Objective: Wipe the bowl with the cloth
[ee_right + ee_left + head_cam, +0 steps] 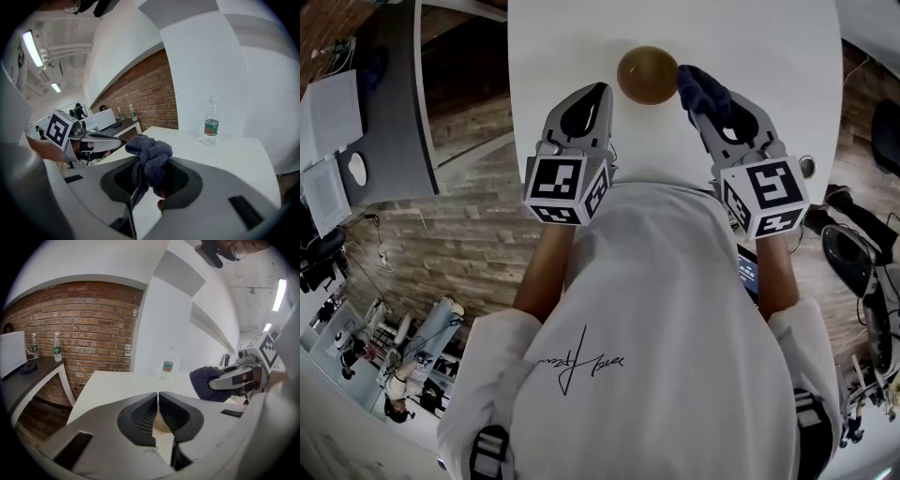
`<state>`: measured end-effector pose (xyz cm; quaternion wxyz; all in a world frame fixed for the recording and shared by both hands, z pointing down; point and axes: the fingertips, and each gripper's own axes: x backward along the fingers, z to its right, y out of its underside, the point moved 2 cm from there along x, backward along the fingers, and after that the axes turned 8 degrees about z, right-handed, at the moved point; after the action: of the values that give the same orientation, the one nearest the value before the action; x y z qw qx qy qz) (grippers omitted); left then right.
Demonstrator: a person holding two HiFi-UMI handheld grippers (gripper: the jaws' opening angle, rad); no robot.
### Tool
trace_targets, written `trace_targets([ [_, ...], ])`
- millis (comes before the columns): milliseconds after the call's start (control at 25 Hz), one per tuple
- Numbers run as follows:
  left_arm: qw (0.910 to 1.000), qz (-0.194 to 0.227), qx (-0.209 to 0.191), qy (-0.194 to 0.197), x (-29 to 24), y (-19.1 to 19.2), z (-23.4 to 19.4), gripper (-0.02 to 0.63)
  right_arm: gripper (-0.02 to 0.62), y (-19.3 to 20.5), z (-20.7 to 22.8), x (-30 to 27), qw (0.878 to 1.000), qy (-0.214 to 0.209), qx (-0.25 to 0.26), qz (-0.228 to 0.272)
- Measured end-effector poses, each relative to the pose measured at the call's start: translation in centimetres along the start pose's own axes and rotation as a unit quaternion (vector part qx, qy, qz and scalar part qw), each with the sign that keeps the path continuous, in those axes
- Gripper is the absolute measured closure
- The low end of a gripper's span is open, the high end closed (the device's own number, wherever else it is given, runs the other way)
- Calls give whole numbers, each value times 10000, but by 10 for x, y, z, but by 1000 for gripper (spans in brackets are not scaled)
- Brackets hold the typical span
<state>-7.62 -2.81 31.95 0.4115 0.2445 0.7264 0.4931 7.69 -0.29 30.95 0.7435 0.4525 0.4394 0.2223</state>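
1. The bowl [647, 75], round and olive-brown, sits on the white table [769, 56] near its front edge, between the two grippers.
2. The cloth [701, 86] is dark blue and bunched up. It is just right of the bowl, touching or nearly touching its rim.
3. The right gripper [698, 105] has the cloth clamped between its jaws. In the right gripper view the wad [149, 157] sticks up past the tips of the gripper [147, 173], with the jaws pressed in on it from both sides.
4. The left gripper [600, 89] sits just left of the bowl with its tips pointing at the bowl's side.
5. In the left gripper view its jaws [158, 393] are closed, with the tips meeting at a thin slit and nothing pinched there. A pale rounded shape shows in the hollow behind the tips. It is possibly the bowl, but this view doesn't settle it.
6. The left gripper view also shows the right gripper [234, 378] with the cloth [206, 383] off to the right.
7. A marker cube rides on the back of each gripper, left [565, 187] and right [764, 195].
8. A clear water bottle [211, 123] with a green label stands upright farther back on the table, well apart from the bowl. It also shows in the left gripper view [168, 364].
9. A brick wall [84, 329] is behind the table, and a dark side desk [394, 94] stands to the left.
10. The person's white shirt [656, 328] fills the lower part of the head view.
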Motion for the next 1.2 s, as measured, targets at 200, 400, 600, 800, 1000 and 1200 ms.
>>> trace_targets([
  [200,9997,-212,71,83,-4,17,-7,588,492,9,2,-10,9998,125,-118,-100],
  [400,9992,-349,194,75,-13,28,-13,584,491,13,8,-19,9993,249,-220,-188],
  [600,9978,-446,484,48,-20,38,-16,581,491,20,9,-27,9990,290,-173,-296],
  [800,9963,-561,641,-93,-26,48,-19,569,491,22,10,-30,9989,248,-161,-372],
  [1000,9949,-687,738,-48,-29,57,-20,545,491,26,11,-34,9987,222,-131,-444],
  [1200,9953,-792,553,-20,-33,63,-21,535,491,29,12,-38,9986,202,-120,-472],
])
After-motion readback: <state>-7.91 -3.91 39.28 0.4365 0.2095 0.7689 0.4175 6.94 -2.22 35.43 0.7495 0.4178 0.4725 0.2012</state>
